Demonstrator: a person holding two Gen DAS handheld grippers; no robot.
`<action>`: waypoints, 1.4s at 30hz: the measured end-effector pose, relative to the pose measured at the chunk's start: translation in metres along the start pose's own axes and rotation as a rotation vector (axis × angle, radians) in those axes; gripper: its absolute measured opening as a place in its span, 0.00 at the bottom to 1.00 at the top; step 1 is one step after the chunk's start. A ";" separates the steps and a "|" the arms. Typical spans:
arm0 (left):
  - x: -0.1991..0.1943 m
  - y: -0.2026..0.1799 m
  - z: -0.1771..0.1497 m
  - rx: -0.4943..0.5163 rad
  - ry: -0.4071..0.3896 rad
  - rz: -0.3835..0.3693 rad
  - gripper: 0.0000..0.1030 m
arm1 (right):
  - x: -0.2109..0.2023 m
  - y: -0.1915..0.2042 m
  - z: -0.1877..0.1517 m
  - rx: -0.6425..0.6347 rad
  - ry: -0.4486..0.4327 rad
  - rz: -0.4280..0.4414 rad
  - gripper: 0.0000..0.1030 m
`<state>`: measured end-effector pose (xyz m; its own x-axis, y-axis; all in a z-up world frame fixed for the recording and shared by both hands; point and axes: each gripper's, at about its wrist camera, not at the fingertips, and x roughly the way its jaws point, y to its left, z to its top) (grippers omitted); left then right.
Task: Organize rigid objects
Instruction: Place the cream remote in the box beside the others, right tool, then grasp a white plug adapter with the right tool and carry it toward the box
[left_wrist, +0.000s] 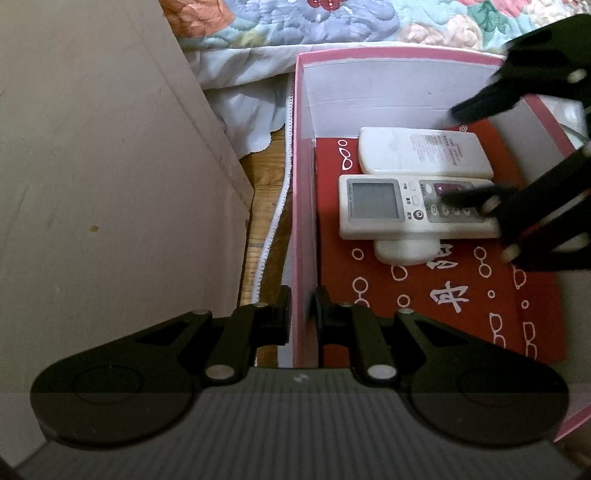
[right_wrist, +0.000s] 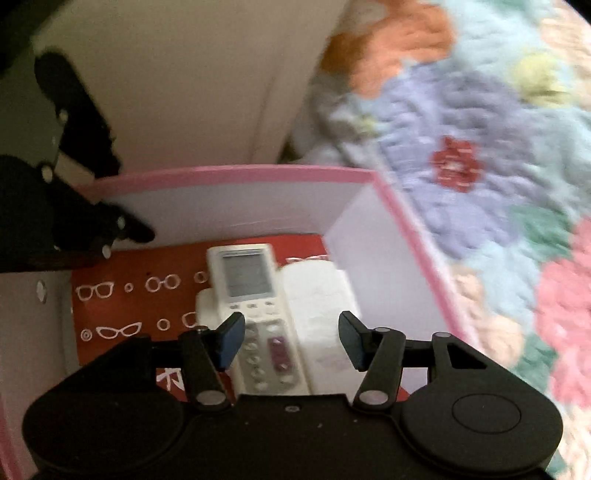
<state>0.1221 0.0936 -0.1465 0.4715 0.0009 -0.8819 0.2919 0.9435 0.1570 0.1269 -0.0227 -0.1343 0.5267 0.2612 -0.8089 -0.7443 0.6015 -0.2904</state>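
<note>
My left gripper (left_wrist: 303, 314) is shut on the left wall of a pink box (left_wrist: 301, 221) with white inner sides and a red liner printed with glasses. Three white remotes lie inside. One with a grey screen (left_wrist: 406, 206) lies face up across a smaller one (left_wrist: 406, 253), and a face-down one (left_wrist: 424, 151) lies beside it. My right gripper (right_wrist: 291, 339) is open just above the remotes, with the screen remote (right_wrist: 245, 277) and the face-down remote (right_wrist: 317, 295) under its jaws. The pads press on neither. The right gripper (left_wrist: 447, 155) enters the left wrist view from the right.
A pale cabinet side (left_wrist: 110, 184) stands left of the box, with a strip of wooden floor (left_wrist: 262, 221) between them. A flowered quilt (right_wrist: 498, 166) hangs close along the box's far side. My left gripper (right_wrist: 129, 197) clamps the box rim in the right wrist view.
</note>
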 end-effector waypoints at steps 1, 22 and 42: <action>0.000 0.000 0.000 0.001 -0.001 0.001 0.13 | -0.010 -0.004 -0.004 0.033 -0.015 -0.011 0.59; -0.002 -0.010 0.000 0.024 0.006 0.054 0.13 | -0.114 -0.030 -0.167 0.695 0.091 0.146 0.65; 0.000 -0.013 -0.003 0.019 0.005 0.070 0.13 | -0.063 0.031 -0.172 0.528 0.146 0.110 0.59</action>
<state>0.1155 0.0827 -0.1501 0.4871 0.0681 -0.8707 0.2744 0.9345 0.2266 -0.0001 -0.1505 -0.1801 0.3675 0.2588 -0.8933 -0.4646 0.8831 0.0647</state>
